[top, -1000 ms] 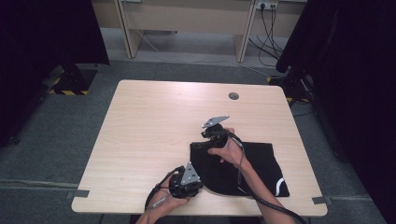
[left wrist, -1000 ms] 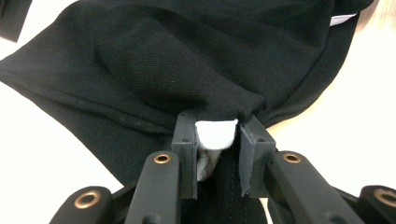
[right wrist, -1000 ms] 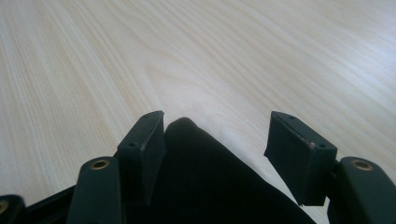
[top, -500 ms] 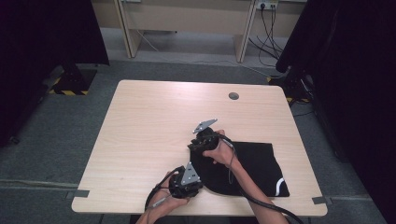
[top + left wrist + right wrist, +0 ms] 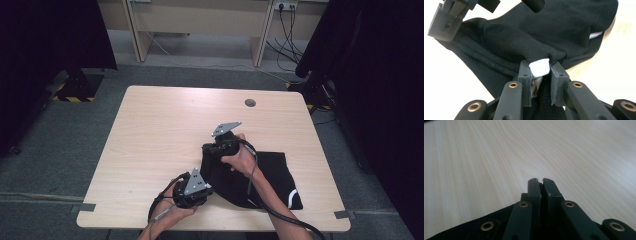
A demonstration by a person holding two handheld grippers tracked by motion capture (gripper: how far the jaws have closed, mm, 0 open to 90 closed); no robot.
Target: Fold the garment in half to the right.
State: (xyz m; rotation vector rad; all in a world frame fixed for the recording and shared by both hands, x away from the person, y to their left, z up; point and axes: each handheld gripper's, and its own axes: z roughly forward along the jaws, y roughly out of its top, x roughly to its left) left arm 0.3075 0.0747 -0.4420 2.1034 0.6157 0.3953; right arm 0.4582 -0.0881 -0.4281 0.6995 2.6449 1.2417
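Observation:
A black garment [image 5: 265,175] lies on the front right of the wooden table [image 5: 165,130]. My left gripper [image 5: 209,190] is at its front left edge. In the left gripper view, my left gripper [image 5: 540,68] is shut on a bunched fold of the garment [image 5: 524,37], with a white tag [image 5: 539,67] between the pads. My right gripper [image 5: 207,149] holds the garment's far left corner, which is raised off the table. Its jaws [image 5: 539,180] have just closed, and a thin edge of black cloth [image 5: 461,230] is pinched between them.
A round cable hole [image 5: 250,103] sits near the table's far edge. A white stripe [image 5: 291,197] marks the garment's right front part. The right gripper's body [image 5: 446,20] shows far off in the left gripper view. Bare wood spreads to the left and far side.
My right gripper moved left and nearer onto the garment's far left corner and closed there. The garment's left edge now stands lifted between the two grippers.

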